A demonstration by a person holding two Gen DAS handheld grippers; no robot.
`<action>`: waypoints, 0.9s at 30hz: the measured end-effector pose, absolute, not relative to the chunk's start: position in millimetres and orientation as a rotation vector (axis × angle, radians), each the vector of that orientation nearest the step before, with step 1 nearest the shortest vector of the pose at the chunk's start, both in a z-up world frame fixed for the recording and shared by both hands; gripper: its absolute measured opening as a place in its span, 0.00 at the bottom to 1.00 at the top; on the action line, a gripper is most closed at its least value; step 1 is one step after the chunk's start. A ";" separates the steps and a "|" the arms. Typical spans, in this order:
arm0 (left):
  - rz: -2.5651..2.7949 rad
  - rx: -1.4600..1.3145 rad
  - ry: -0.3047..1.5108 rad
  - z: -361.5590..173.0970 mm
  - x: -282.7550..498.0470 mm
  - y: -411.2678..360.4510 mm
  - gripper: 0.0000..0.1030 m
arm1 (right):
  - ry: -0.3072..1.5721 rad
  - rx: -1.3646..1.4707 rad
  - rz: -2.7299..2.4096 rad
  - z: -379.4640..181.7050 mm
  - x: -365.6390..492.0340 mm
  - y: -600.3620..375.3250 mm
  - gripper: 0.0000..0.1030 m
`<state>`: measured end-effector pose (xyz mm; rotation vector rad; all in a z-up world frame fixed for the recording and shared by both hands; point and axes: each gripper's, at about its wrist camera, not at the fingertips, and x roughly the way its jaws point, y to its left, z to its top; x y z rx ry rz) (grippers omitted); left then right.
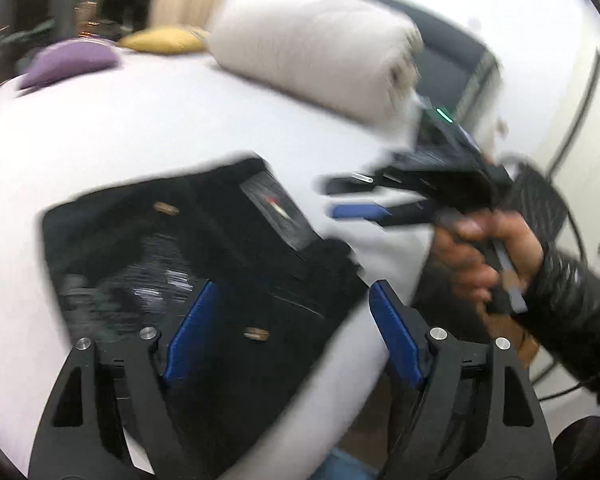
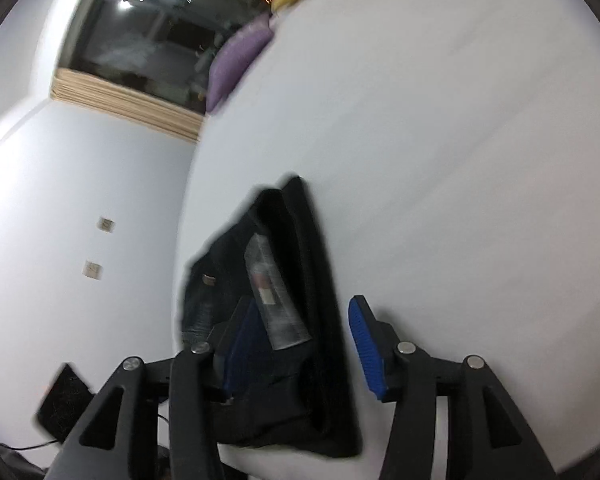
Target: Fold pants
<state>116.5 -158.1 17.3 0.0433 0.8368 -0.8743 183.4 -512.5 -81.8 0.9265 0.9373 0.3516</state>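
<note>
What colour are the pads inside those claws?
Blue pads, on black claw arms; clearest in the right wrist view.

No text could be read; the label [image 2: 274, 300] on the folded pants [image 2: 292, 360] was too blurred.

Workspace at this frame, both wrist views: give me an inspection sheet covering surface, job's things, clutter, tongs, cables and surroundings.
Surface: white bed sheet, largely bare.
Job's things: black pants folded into a compact stack near the bed's edge, a clear tag on top.
Clutter: purple cushion, yellow cushion and a folded cream blanket at the far side.
Tongs: left tongs open above the pants, holding nothing; right tongs open, nothing gripped, held by a hand in a dark sleeve.
Cables: black cable trailing behind the right hand.
Surroundings: dark window with wooden sill, white wall; picture blurred.
</note>
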 end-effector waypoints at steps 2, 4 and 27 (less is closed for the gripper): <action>-0.810 -0.009 0.854 16.6 140.7 -138.2 0.76 | 0.899 0.905 0.421 -60.5 179.0 -500.4 0.43; -0.758 -0.069 0.862 11.7 170.3 -122.7 0.75 | 0.919 0.857 0.504 -50.0 183.8 -474.1 0.39; -0.580 0.178 0.875 -56.1 127.1 -102.3 0.73 | 1.016 0.845 0.441 -90.2 161.2 -453.6 0.31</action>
